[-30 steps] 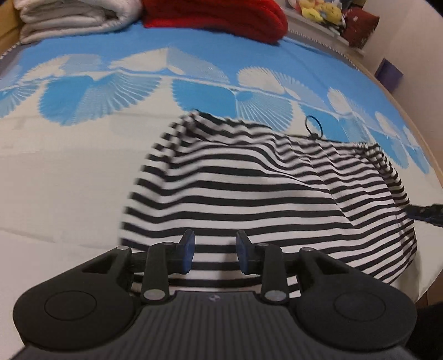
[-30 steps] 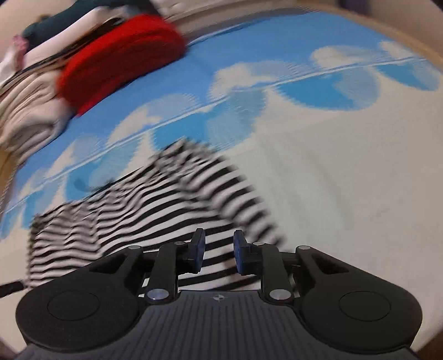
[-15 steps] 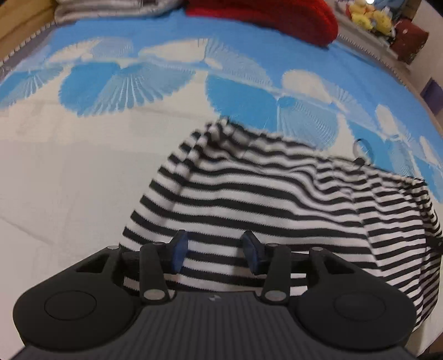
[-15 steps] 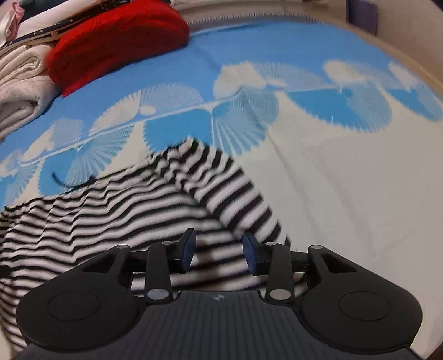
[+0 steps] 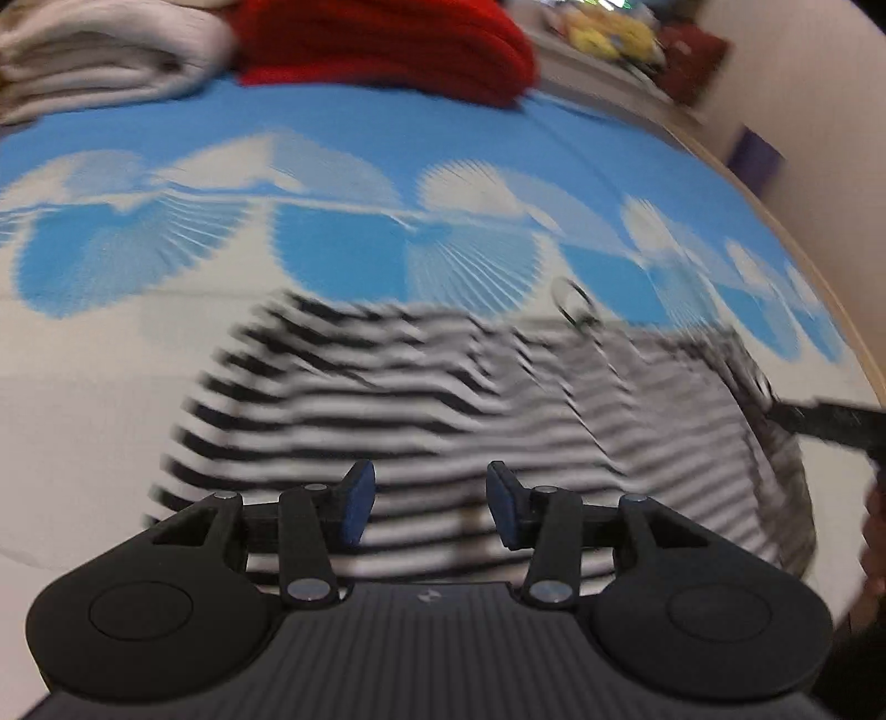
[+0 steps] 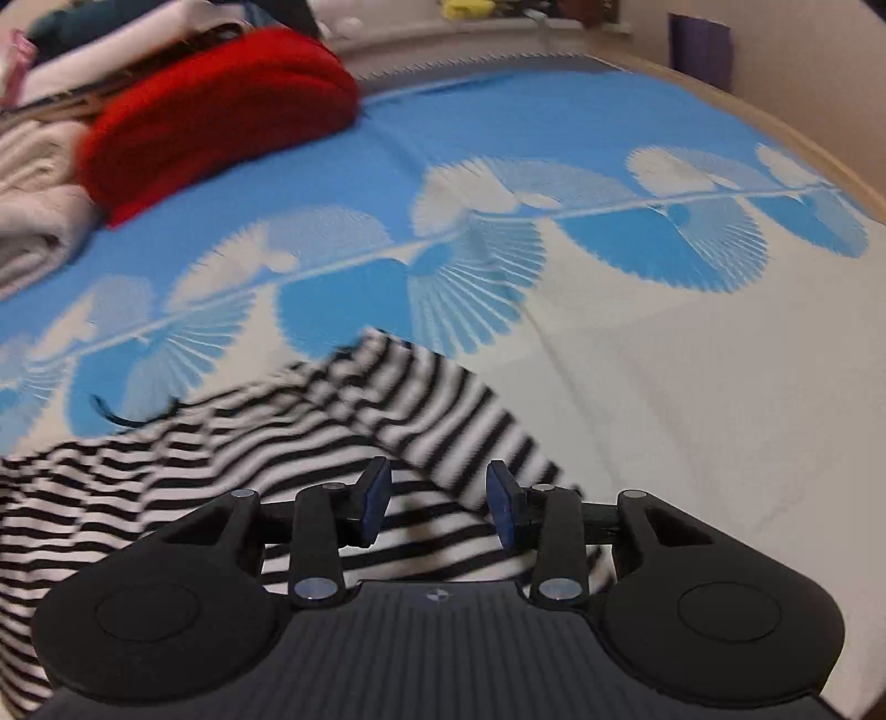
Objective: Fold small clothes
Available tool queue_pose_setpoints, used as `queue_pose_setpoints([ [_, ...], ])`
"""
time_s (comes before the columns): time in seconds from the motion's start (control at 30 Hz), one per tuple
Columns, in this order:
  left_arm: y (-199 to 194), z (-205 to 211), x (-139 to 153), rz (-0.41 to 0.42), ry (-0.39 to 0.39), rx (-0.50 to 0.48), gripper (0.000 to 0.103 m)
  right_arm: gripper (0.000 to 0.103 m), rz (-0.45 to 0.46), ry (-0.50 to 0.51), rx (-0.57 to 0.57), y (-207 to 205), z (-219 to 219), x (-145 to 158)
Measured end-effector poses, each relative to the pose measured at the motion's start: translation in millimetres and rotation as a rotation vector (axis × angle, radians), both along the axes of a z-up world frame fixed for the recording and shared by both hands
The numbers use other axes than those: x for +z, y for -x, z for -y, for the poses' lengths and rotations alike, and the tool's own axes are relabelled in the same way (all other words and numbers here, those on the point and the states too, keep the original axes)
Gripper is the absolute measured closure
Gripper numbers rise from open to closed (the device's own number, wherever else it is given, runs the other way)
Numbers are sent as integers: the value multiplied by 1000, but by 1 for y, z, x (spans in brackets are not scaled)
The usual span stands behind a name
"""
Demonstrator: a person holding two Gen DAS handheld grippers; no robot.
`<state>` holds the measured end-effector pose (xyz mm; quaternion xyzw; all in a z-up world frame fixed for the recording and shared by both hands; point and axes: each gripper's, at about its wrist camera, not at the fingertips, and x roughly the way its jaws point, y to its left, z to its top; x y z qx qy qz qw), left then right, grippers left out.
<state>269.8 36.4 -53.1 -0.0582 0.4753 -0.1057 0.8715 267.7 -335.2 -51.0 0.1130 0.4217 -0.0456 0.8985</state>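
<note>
Fold barely begun, I judge: striped top [image 5: 443, 410] lies rumpled on bed [image 6: 692, 387] | left tool [image 5: 426, 507] agape, empty | right tool [image 6: 437, 501] agape, empty | all folds remain

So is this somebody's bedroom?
Probably a bedroom. The striped top lies on a wide blue and white bedspread, folded clothes are stacked at its far end, and what look like soft toys sit on a ledge by the wall.
</note>
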Motion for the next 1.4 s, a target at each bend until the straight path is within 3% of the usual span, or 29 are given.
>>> queue_pose_setpoints([
  [0.07,0,8,-14,-57,-45,-18,53,60,-49,-11,29,-2,-3,-8],
  [0.17,1,2,-33,-123,-134,54,52,59,-212,46,48,-6,-7,-33],
  [0.33,10,-21,-12,-42,-101,163,52,59,-159,27,37,5,2,-22],
  [0.43,8,-38,-22,-103,-100,180,52,59,-143,5,37,14,8,-17],
  [0.5,7,-49,-33,-173,-107,190,52,58,-202,54,48,16,8,-27],
  [0.57,15,-59,-26,-143,-111,226,52,58,-270,103,50,20,8,-37],
  [0.67,30,-64,-3,-12,-167,241,52,58,-207,78,20,28,13,-23],
  [0.8,50,-73,23,119,-136,247,52,58,-79,48,-7,50,14,5],
  [0.9,64,-70,41,203,-169,232,52,58,6,34,5,71,9,26],
  [1.07,93,-65,59,122,-165,321,52,58,93,-18,35,108,-4,45],
  [1.17,117,-62,56,133,-89,360,52,58,105,-37,45,125,-8,47],
  [1.27,140,-60,35,119,-43,384,55,57,88,-41,55,134,-11,41],
  [1.37,147,-61,-4,-20,-36,406,71,57,70,15,69,136,-14,34],
  [1.4,146,-64,-11,-50,-21,418,72,57,72,36,75,136,-15,33],
])
